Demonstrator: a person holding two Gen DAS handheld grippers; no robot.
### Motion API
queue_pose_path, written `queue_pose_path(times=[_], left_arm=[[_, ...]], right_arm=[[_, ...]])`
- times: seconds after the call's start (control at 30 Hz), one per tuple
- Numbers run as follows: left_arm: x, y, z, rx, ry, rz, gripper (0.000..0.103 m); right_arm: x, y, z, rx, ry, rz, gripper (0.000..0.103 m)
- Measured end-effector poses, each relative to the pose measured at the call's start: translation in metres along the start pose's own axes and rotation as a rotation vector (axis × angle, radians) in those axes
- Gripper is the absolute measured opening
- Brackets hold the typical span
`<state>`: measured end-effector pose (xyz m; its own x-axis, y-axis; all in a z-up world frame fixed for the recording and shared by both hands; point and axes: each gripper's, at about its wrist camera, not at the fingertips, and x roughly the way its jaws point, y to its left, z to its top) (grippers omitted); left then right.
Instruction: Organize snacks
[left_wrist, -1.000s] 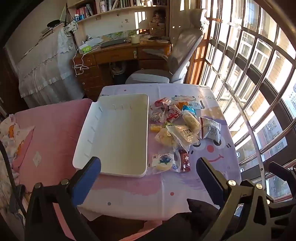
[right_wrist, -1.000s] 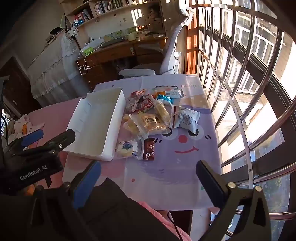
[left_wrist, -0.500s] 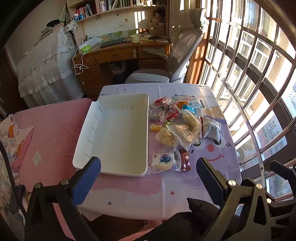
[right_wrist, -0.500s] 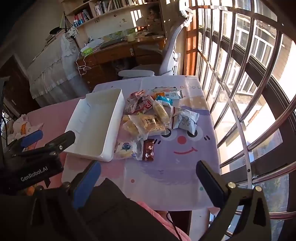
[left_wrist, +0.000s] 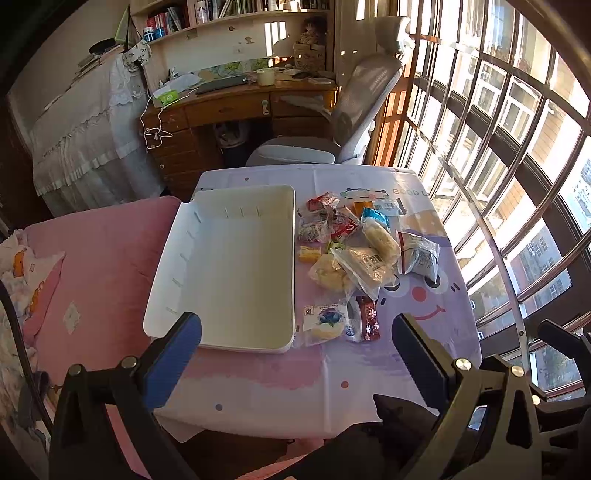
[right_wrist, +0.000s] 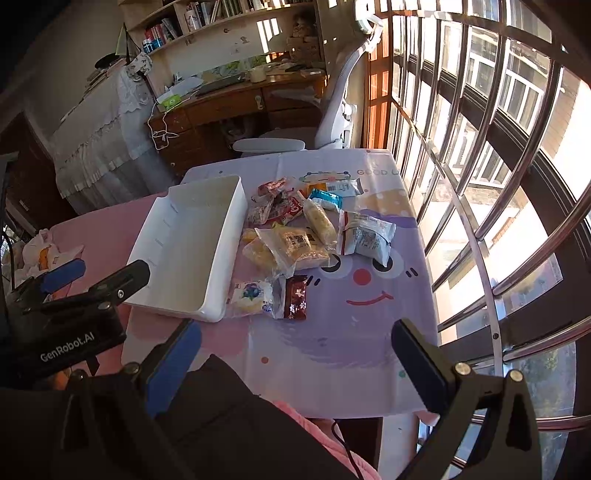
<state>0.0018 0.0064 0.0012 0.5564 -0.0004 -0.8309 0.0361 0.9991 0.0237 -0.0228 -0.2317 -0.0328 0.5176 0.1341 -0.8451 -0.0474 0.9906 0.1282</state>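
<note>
An empty white tray (left_wrist: 229, 325) (right_wrist: 221, 266) lies on the left of a small table with a purple cartoon cloth (left_wrist: 424, 295) (right_wrist: 351, 332). A pile of wrapped snacks (left_wrist: 358, 258) (right_wrist: 295, 240) lies right of the tray, with a blueberry pastry pack (left_wrist: 323, 319) (right_wrist: 251, 293) and a dark red bar (left_wrist: 369, 319) (right_wrist: 296, 297) nearest me. My left gripper (left_wrist: 295, 347) is open and empty, held high over the table's near edge. My right gripper (right_wrist: 295, 350) is open and empty, also high and near. The left gripper also shows in the right wrist view (right_wrist: 92, 280).
A pink bed cover (left_wrist: 92, 266) lies left of the table. A grey office chair (left_wrist: 332, 140) and a wooden desk (left_wrist: 229, 107) stand behind the table. A barred bay window (left_wrist: 498, 166) runs along the right side.
Both grippers have drifted slightly; the table scene sits a little differently in view. Nothing has been picked up or moved.
</note>
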Motion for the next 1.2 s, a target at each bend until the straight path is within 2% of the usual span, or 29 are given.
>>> queue_pose_path(times=[0.63,0.8,0.97,1.2], left_arm=[[0.0,0.001,0.0,-0.001,-0.004,-0.005,0.102],[-0.002,0.003,0.011,0.016,-0.009,-0.014,0.102],[0.001,0.011,0.017,0.031,-0.014,-0.047,0.102],[0.006,0.027,0.025,0.04,-0.031,-0.132,0.102]], right_arm=[[0.0,0.004,-0.004,0.009,0.007,-0.018,0.103],[-0.002,0.004,-0.005,0.028,-0.003,-0.038,0.103],[-0.002,0.012,0.0,0.049,-0.02,-0.061,0.103],[-0.002,0.015,0.003,0.104,-0.061,-0.112,0.103]])
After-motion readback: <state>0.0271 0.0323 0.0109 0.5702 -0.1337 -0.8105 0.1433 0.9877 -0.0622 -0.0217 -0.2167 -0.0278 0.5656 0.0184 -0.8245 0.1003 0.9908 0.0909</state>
